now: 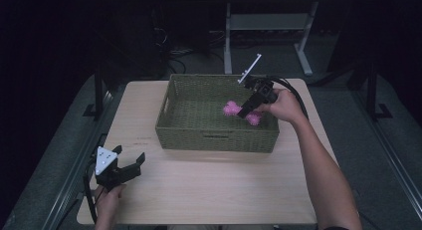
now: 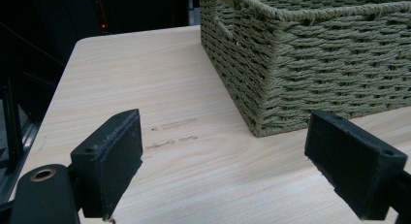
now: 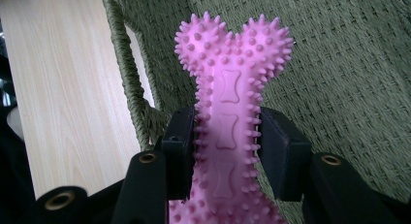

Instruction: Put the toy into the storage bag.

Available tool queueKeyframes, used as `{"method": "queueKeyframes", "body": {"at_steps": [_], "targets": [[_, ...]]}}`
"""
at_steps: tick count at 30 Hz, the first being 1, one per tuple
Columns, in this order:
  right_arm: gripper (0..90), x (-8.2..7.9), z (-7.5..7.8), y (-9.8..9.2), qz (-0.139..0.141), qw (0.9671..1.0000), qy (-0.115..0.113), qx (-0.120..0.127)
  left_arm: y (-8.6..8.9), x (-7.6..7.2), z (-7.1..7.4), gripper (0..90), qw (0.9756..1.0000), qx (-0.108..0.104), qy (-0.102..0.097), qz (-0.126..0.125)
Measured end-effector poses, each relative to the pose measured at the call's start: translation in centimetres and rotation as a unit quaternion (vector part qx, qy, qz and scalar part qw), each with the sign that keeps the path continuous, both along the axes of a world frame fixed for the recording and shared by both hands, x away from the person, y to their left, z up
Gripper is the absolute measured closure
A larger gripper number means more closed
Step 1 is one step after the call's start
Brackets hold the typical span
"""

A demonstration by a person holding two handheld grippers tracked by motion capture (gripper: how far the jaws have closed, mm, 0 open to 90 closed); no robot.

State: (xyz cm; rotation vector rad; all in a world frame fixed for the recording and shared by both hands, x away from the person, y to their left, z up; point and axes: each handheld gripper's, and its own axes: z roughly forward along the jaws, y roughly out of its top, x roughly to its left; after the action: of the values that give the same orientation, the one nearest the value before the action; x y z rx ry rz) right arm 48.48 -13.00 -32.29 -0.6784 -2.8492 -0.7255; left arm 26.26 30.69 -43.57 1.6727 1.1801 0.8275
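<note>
Clamping a pink spiked bone toy (image 3: 230, 112) by its narrow middle, right gripper (image 1: 247, 110) angled down into the woven green basket (image 1: 216, 138), with the holding hand (image 1: 284, 105) over the basket's right end. Seen along the right gripper's own jaws: both black pads pressed flat against the two sides of the toy's shaft, knobbed end sticking out past them, basket weave close behind, and a strip of the pale wooden table (image 3: 63, 88) beyond the basket's rim. From the high view: toy (image 1: 230, 109) inside the basket toward its right half, one pink lobe showing on either side of the jaws, low above the woven floor; whether touching it or not, cannot tell.

Resting low near the table's front left corner, left gripper (image 1: 133, 166), held by the other hand (image 1: 107, 200), well apart from the basket. Jaws spread wide, nothing between them but bare tabletop (image 2: 194, 161). Pointing toward the near left corner of the basket (image 2: 300, 69), with a few faint scuff marks (image 2: 172, 132) on the wood just ahead of the pads. Grey three-cornered plate (image 1: 104, 158) sitting on top of that gripper, cable trailing down off the table edge.
</note>
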Motion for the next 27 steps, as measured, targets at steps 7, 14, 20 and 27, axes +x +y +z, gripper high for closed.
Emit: {"method": "queueKeyframes", "body": {"at_steps": [7,14,20,27], "targets": [[58.1,-0.1,-1.1,-0.7,-0.008,0.9999,0.008,0.000,-0.1,0.0,0.0,13.0,1.0000,0.000,0.000,-0.001],[58.2,0.1,-1.8,-1.3,-0.020,0.9997,0.012,0.007,-0.1,0.0,0.0,13.0,1.0000,0.000,0.001,-0.001],[58.2,0.2,-2.7,-1.6,-0.030,0.9994,0.018,0.004,-0.1,0.0,0.0,13.0,1.0000,0.000,0.000,-0.001],[58.3,0.3,-3.3,-1.1,-0.029,0.9994,0.015,-0.009,0.0,0.0,0.0,13.0,1.0000,0.001,0.001,-0.001]]}}
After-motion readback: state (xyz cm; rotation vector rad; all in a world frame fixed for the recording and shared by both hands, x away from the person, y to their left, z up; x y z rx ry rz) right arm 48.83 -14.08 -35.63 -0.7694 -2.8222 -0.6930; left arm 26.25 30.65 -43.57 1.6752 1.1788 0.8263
